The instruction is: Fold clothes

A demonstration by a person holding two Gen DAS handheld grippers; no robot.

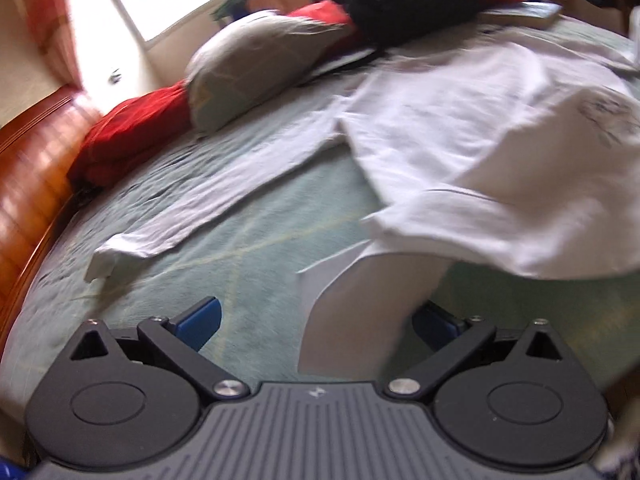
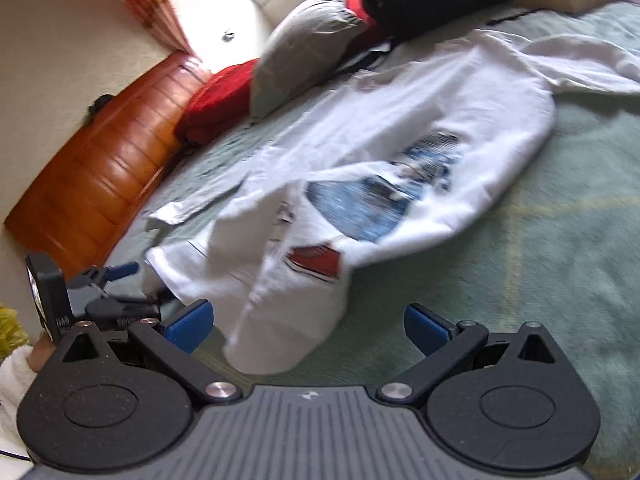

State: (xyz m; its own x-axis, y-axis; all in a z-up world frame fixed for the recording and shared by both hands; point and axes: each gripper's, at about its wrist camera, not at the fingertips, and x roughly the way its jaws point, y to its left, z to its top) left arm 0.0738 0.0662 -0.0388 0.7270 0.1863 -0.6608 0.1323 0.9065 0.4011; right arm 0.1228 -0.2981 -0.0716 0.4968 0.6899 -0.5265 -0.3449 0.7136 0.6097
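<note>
On the green bed (image 2: 560, 240) the white shirt (image 2: 400, 140) lies lengthwise away from both wide-open, empty grippers, left gripper (image 1: 320, 320) and right gripper (image 2: 308, 324), hem nearest each

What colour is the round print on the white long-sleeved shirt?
Blue, with a small red patch below the round print on the white long-sleeved shirt; right wrist view shows it best.

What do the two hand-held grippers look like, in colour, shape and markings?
Both look the same. The left gripper and the right gripper each have a grey ribbed body with a small pale logo, two round black housings, black link arms on silver pivot pins, and blue fingertips. No cables are visible.
</note>
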